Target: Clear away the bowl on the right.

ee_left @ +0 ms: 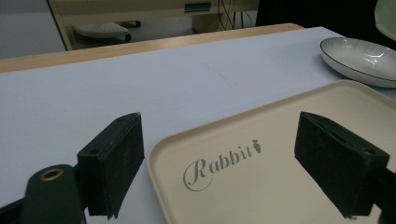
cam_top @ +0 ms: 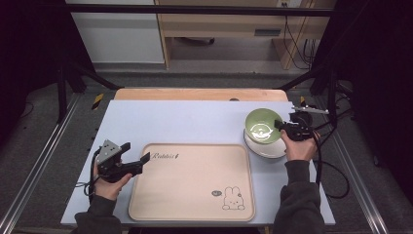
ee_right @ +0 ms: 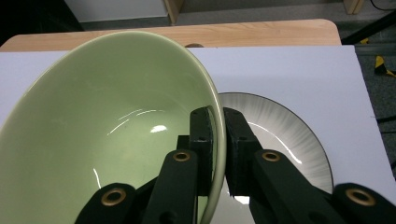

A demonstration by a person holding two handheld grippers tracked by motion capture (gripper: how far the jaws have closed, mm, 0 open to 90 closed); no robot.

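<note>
A wide beige rectangular plastic tray (cam_top: 192, 180) with a rabbit drawing lies on the pale blue table (cam_top: 195, 122), and right of it a shallow white ceramic plate (cam_top: 272, 148) with a dark rim sits under the glossy green ceramic bowl (cam_top: 263, 126). The right gripper view shows what the high view cannot: the right gripper (ee_right: 218, 140) pinches the bowl's rim, one jaw inside, one outside, the bowl tilted clear above the plate. The left gripper (cam_top: 135, 157) rests level at the tray's left edge, jaws wide and holding nothing
</note>
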